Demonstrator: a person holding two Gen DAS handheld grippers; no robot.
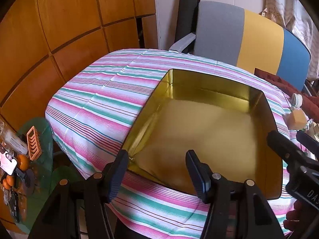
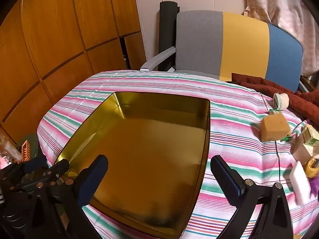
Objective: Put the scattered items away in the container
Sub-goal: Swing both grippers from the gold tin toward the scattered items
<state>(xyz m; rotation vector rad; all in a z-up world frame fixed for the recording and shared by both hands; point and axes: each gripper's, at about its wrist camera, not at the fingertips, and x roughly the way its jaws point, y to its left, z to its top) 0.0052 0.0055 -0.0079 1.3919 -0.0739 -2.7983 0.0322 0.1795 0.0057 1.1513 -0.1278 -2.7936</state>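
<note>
On striped tablecloth (image 2: pixel 229 107), listed left to right: left gripper (image 1: pixel 157 177), jaws parted with nothing between them, one finger over the near-left corner of the tin and the other over its floor; container (image 2: pixel 123 104), a gold-lined rectangular tin, open, nothing inside, set centre-left on the cloth; right gripper (image 2: pixel 159 181), jaws spread wide and holding nothing, straddling the tin's near-right wall; scattered items at the far right edge of the table, well apart from the tin: rolled white cloth bundle (image 2: pixel 280 101), tan block (image 2: pixel 274 127), small printed carton (image 2: pixel 311 137), white block (image 2: pixel 300 177), and what may be yellow yarn beside it, too blurred at the frame edge to be sure. Step in hand, as judged: first pick not yet made. Recommended handling: swing the right gripper across to the tan block, the nearest item, square the fingers to two flat faces, close gently, lift clear of the tin's rim before releasing inside. Legible writing: partial letters "DA" on the right gripper body in the left wrist view; the carton's print is unreadable.
</note>
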